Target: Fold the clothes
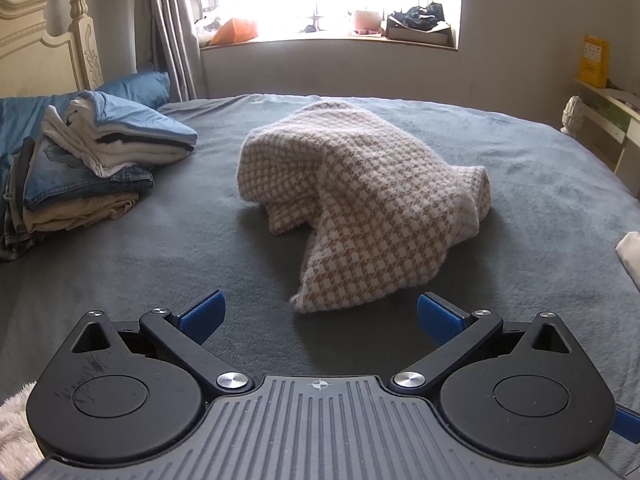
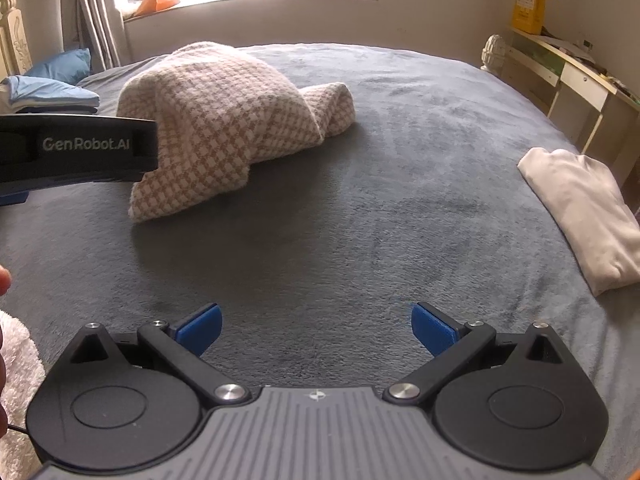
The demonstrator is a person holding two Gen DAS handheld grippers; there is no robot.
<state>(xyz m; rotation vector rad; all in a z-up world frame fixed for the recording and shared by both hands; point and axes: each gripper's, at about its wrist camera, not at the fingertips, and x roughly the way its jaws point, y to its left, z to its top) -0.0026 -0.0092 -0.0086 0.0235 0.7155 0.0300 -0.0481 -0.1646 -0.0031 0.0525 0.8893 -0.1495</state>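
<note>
A tan-and-white houndstooth knit garment (image 1: 360, 200) lies crumpled in a heap in the middle of the grey bed cover (image 1: 160, 264). It also shows in the right wrist view (image 2: 216, 120), up and left. My left gripper (image 1: 320, 316) is open and empty, hovering just short of the garment's near hanging corner. My right gripper (image 2: 316, 324) is open and empty over bare bed cover (image 2: 360, 220), well short of the garment. The left gripper's black body (image 2: 76, 148) shows at the left edge of the right wrist view.
A stack of folded clothes (image 1: 88, 168) sits at the left by blue pillows (image 1: 136, 88). A folded cream garment (image 2: 584, 212) lies at the bed's right edge. A headboard (image 1: 44, 44), a window sill (image 1: 328, 36) with clutter and a side desk (image 2: 576, 76) surround the bed.
</note>
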